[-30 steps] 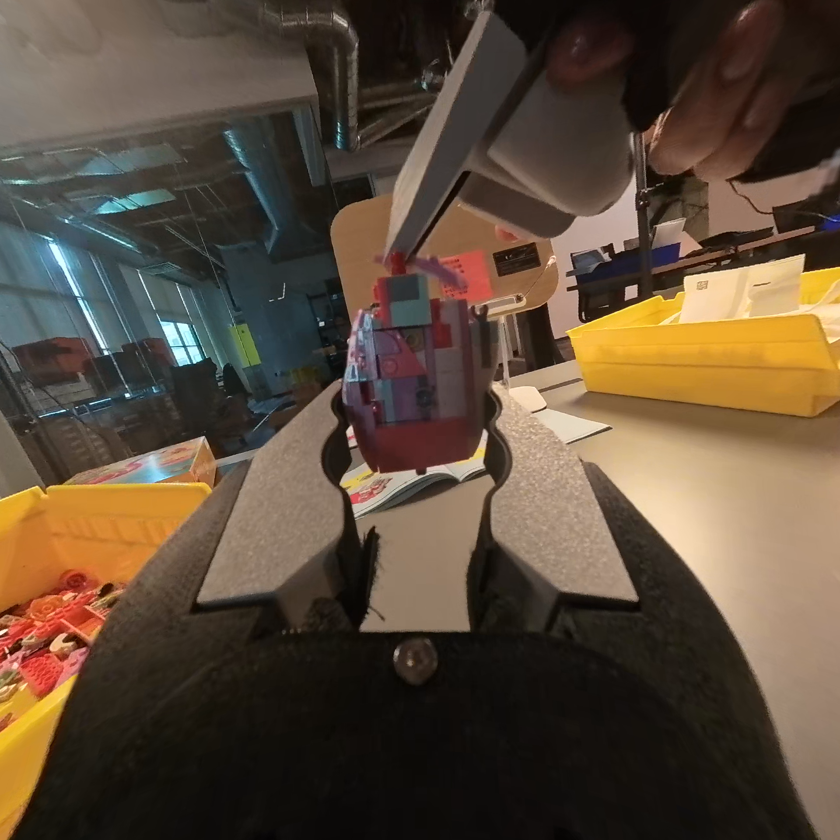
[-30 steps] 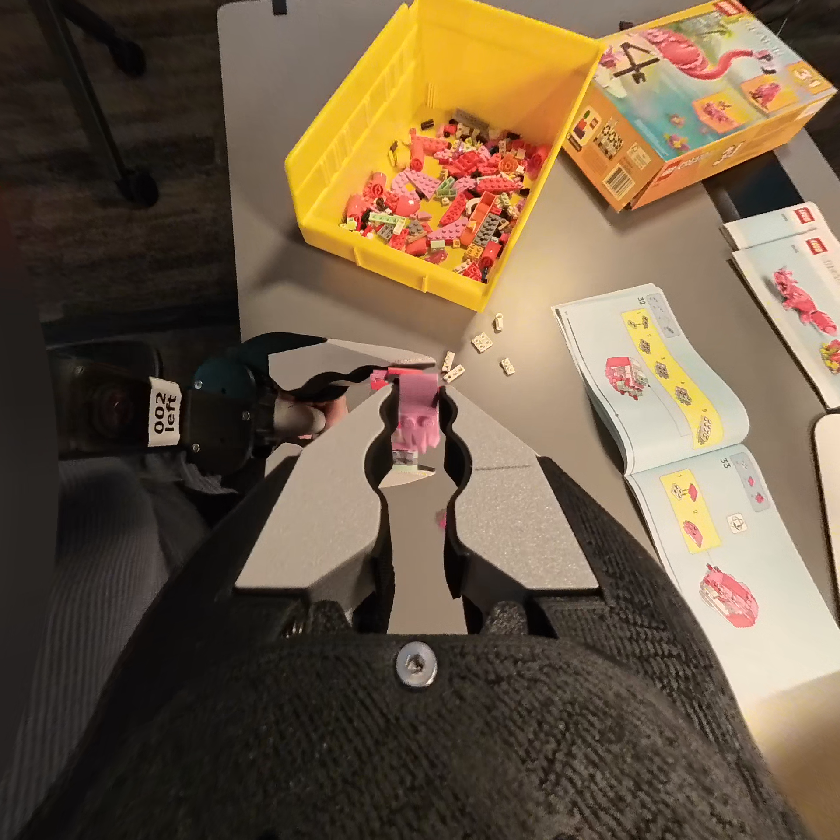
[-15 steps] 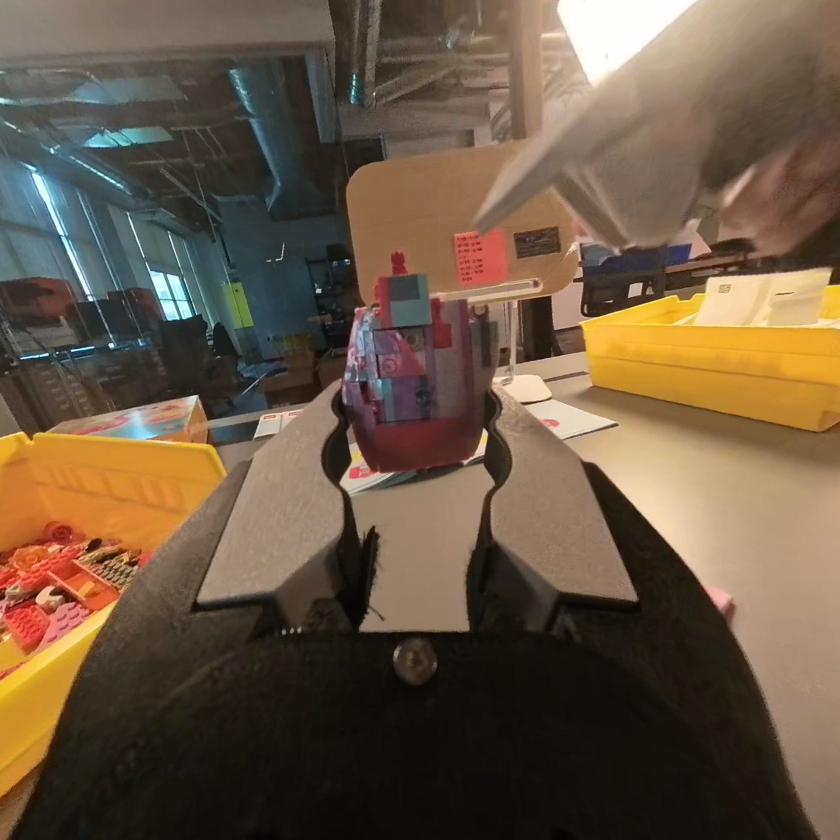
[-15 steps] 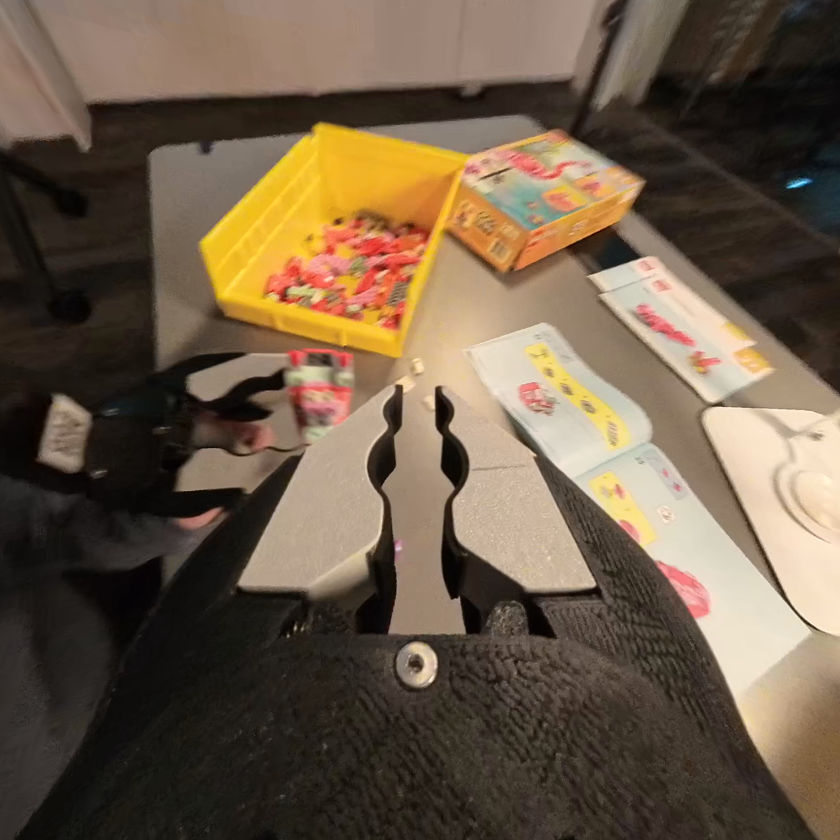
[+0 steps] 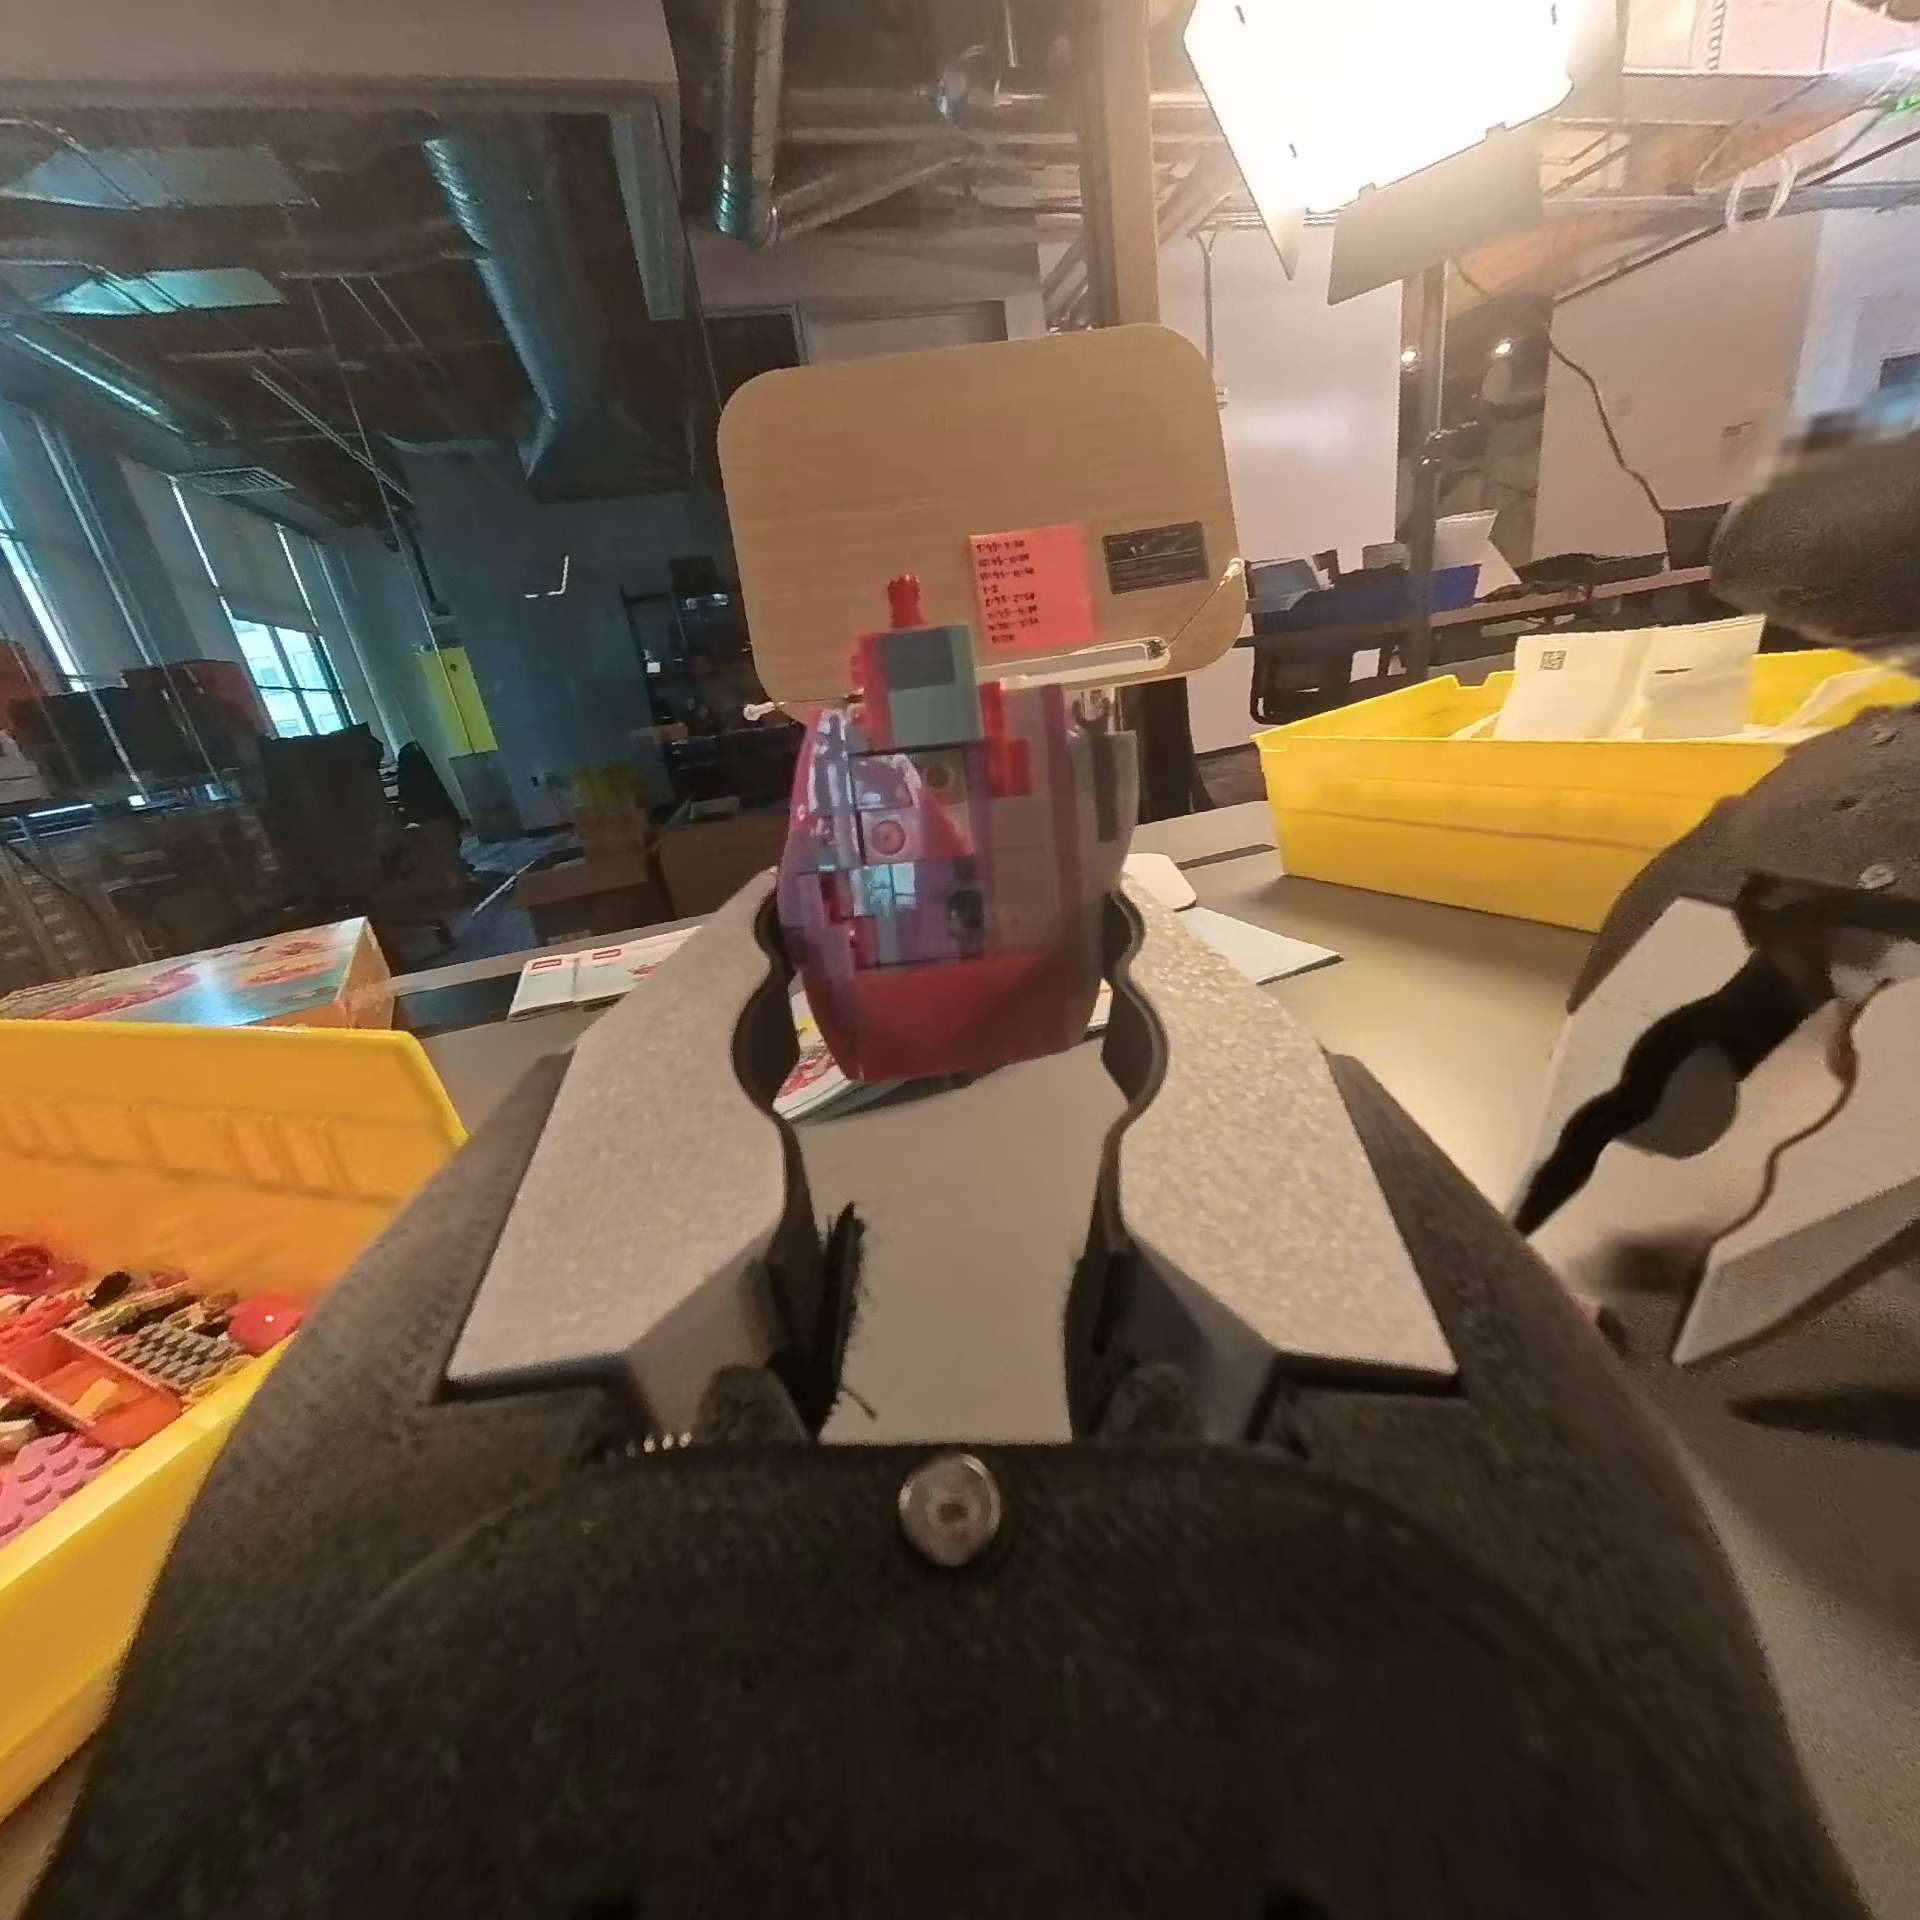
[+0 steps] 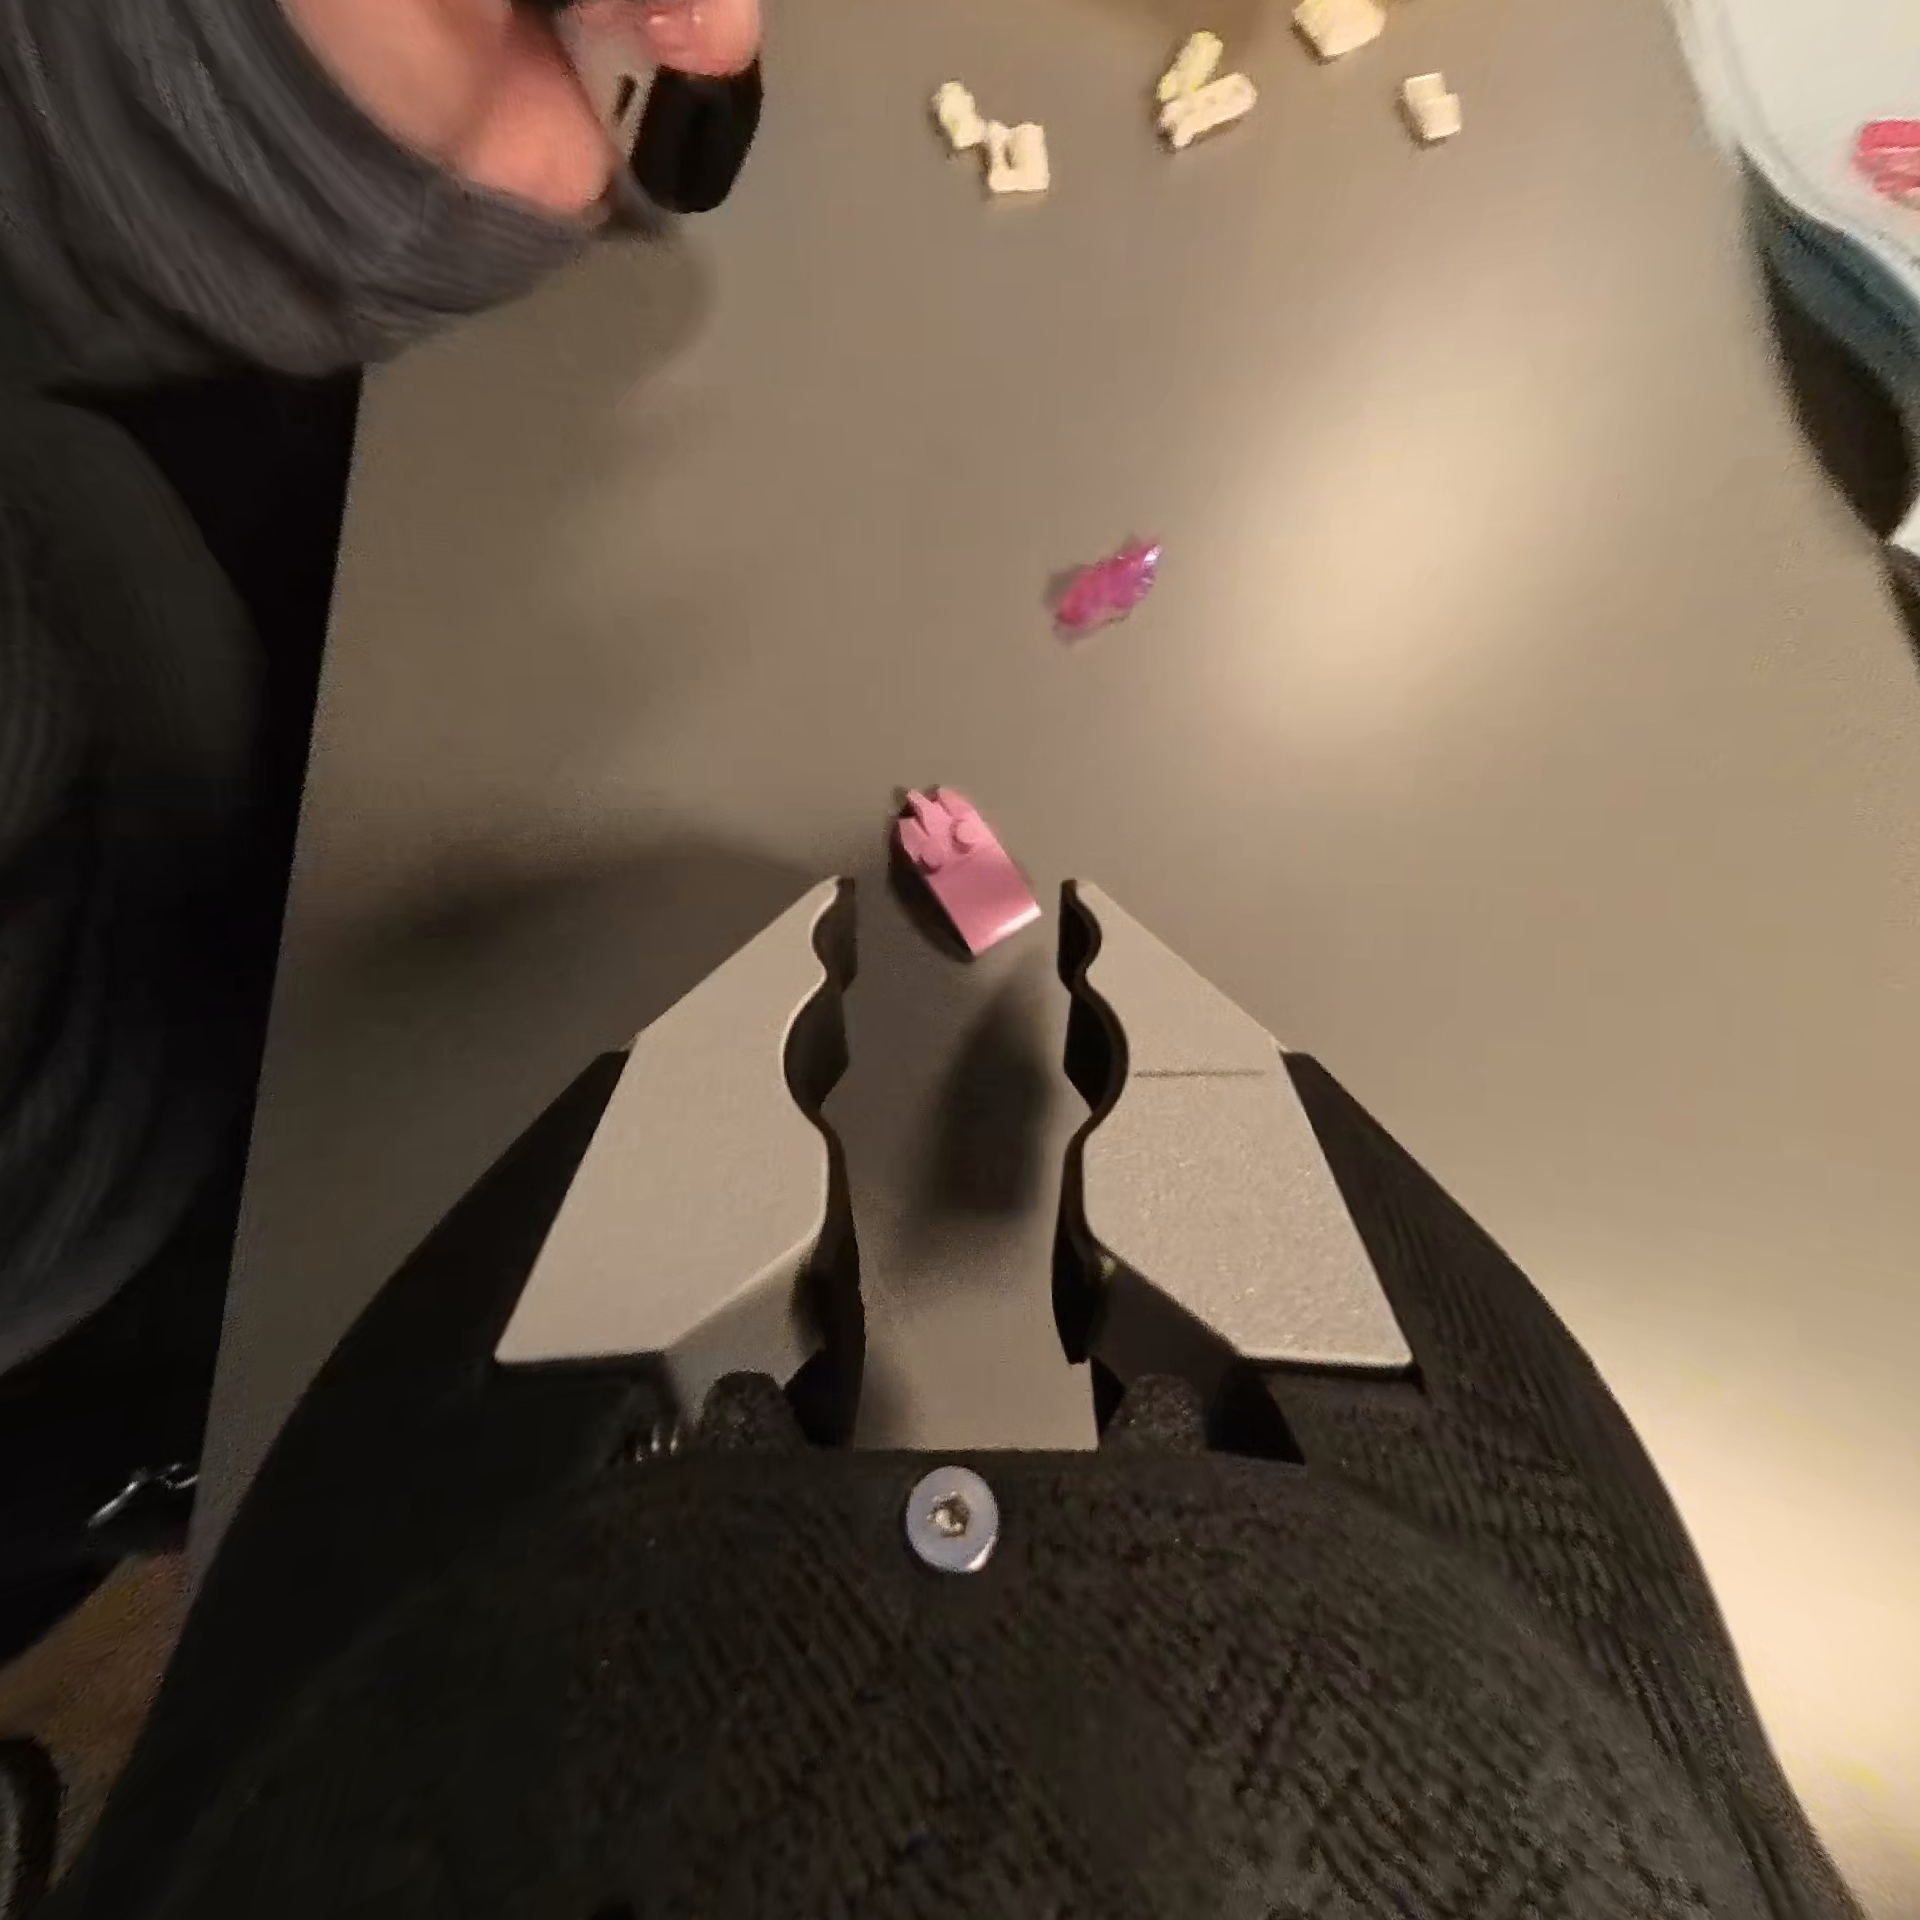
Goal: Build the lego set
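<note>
Meanwhile the left tongs [image 5: 948,940] clamp a red-and-purple brick model [image 5: 940,883]; the right tongs [image 6: 958,914] gape, poised over a small pink sloped brick [image 6: 964,871] near the table's [image 6: 1351,623] left edge.

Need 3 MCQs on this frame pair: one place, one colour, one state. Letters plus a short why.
1. The pink sloped brick lies:
A. in a yellow bin
B. on the table just ahead of the right tongs' tips
C. on the booklet

2. The loose bricks at the far table edge are:
A. cream
B. blue
C. black

3. The left tongs are:
A. wide apart and bare
B. shut on a brick model
C. gripping a booklet

Answers: B, it rests flat, touching neither tip; A, all pale cream; B, both fingers press the red-and-purple model's sides.
</note>
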The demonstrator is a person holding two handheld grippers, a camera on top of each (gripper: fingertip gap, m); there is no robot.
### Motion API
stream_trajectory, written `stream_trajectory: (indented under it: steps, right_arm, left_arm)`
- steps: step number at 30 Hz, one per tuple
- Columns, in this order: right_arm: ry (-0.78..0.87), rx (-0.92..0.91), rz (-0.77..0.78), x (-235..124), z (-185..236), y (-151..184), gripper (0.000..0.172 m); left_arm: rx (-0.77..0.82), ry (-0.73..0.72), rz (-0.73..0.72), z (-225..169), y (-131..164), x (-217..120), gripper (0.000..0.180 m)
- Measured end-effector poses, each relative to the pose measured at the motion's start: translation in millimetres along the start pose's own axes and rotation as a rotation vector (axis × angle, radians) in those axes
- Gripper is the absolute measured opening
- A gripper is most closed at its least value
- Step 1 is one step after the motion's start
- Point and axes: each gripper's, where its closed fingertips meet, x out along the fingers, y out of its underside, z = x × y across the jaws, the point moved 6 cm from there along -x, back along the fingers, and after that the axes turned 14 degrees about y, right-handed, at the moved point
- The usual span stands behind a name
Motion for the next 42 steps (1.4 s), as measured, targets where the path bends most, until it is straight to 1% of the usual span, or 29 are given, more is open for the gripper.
stream_trajectory:
  steps: [2,4,5,8,12,18,23,26,28,30,33,35,37,39,41,42]
  right_arm:
    - [-0.044,-0.021,0.002,6,2,1,0.037]
    - [-0.044,-0.044,-0.001,10,-1,0,0.030]
    - [-0.053,-0.048,0.003,11,-3,0,0.030]
    - [-0.081,-0.008,0.042,9,-5,0,0.027]
    - [-0.033,0.024,0.069,2,1,5,0.026]
    - [0.074,0.132,0.011,-2,18,8,0.028]
    - [0.121,0.211,-0.017,0,46,2,0.032]
    - [0.129,0.232,-0.043,8,64,-9,0.034]
    - [0.084,0.241,-0.063,16,78,-20,0.039]
    - [0.081,0.201,-0.108,20,87,-31,0.040]
    - [0.204,0.169,-0.174,16,76,-35,0.035]
    - [0.237,0.169,-0.196,13,65,-34,0.037]
    - [0.192,0.082,-0.186,17,61,-35,0.043]
    - [0.072,-0.011,-0.148,27,62,-38,0.045]
    - [-0.055,-0.059,-0.067,36,63,-41,0.048]
    - [-0.089,-0.084,-0.014,39,61,-41,0.049]
  left_arm:
    - [-0.005,0.011,-0.011,-1,-1,-1,0.057]
    - [-0.010,0.020,-0.018,-1,-1,-1,0.057]
    - [-0.011,0.026,-0.022,-1,-2,-1,0.057]
    - [-0.019,0.049,-0.022,-3,-1,1,0.057]
    - [-0.035,0.079,-0.028,-5,-1,0,0.057]
    - [-0.043,0.093,-0.042,1,-2,-10,0.057]
    - [-0.011,0.118,-0.051,9,-3,-18,0.057]
    - [0.008,0.132,-0.049,14,-3,-22,0.057]
    - [-0.011,0.127,-0.057,17,-3,-24,0.057]
    - [-0.018,0.135,-0.070,17,-4,-26,0.057]
    - [-0.002,0.150,-0.078,14,-6,-25,0.057]
    - [0.010,0.155,-0.083,15,-7,-26,0.057]
    - [0.006,0.172,-0.094,14,-8,-27,0.057]
    - [-0.004,0.182,-0.096,13,-8,-27,0.057]
    - [-0.019,0.196,-0.099,14,-8,-27,0.057]
    - [-0.027,0.202,-0.100,14,-8,-26,0.057]
